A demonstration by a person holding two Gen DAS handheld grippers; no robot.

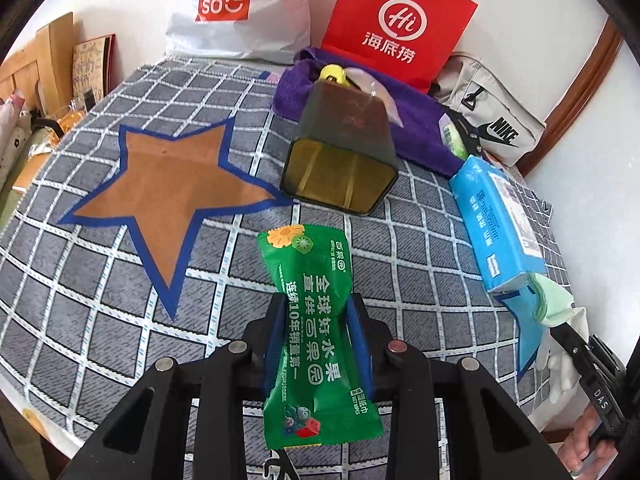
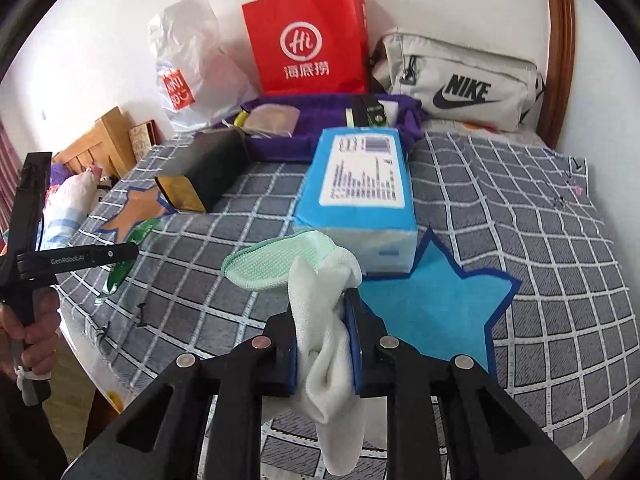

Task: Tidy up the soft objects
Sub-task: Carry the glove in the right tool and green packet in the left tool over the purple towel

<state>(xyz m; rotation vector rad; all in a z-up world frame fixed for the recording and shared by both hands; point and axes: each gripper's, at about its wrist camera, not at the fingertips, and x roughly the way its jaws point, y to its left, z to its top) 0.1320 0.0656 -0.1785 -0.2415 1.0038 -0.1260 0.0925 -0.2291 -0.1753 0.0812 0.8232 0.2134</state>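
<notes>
My left gripper (image 1: 316, 304) is shut on a green wet-wipes packet (image 1: 310, 272), held lifted above the checked bedspread (image 1: 400, 264), with the packet's ends sticking out past the pads. A brown paper star (image 1: 168, 192) with a blue border lies to its left. In the right wrist view, my right gripper (image 2: 320, 308) is shut on a white sock with a mint-green toe (image 2: 276, 260); the sock hangs limp below the pads. A blue paper star (image 2: 432, 312) lies just right of it. A blue tissue pack (image 2: 360, 188) rests on the star's far point.
A black tin (image 1: 344, 152) lies on its side, its open end facing me. Behind it are a purple towel (image 1: 420, 120) with small items, a red paper bag (image 1: 396, 24), a white Miniso bag (image 1: 236, 8) and a grey Nike pouch (image 2: 460, 80). The wall is behind.
</notes>
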